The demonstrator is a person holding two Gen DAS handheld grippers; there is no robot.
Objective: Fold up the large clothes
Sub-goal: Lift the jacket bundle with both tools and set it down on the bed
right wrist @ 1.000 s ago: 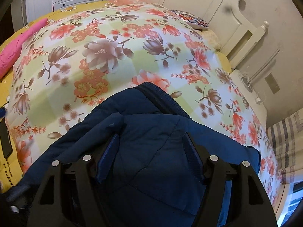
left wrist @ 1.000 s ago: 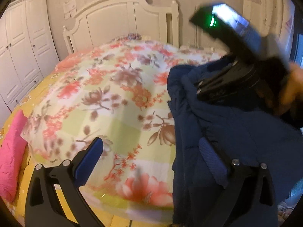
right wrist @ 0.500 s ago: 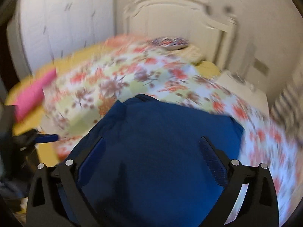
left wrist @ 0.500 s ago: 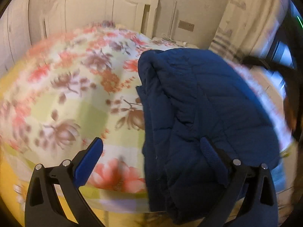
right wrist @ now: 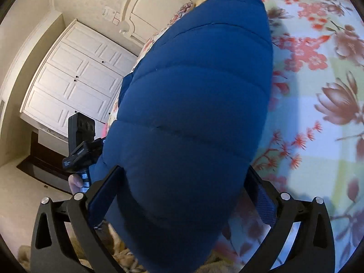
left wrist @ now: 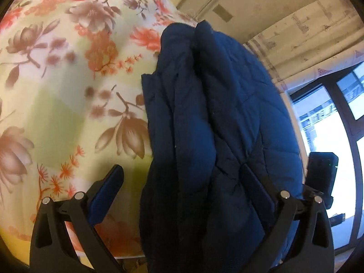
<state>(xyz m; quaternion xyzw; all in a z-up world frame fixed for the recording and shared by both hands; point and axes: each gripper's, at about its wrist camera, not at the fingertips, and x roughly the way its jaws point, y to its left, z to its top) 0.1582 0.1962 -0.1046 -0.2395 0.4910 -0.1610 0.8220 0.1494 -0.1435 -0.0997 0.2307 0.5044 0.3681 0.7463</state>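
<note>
Floral bedspread (left wrist: 68, 95) beneath, white wardrobe (right wrist: 75, 84) beyond left gripper (left wrist: 182, 188), navy puffer jacket (right wrist: 195, 104) lying lengthwise away from right gripper (right wrist: 182, 186), filling both grippers' spread jaws, blocking bed ahead.

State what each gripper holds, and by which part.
Both grippers look open, their fingers spread wide. The blue jacket fills the gap of the left gripper and the right gripper; no pinch shows.
</note>
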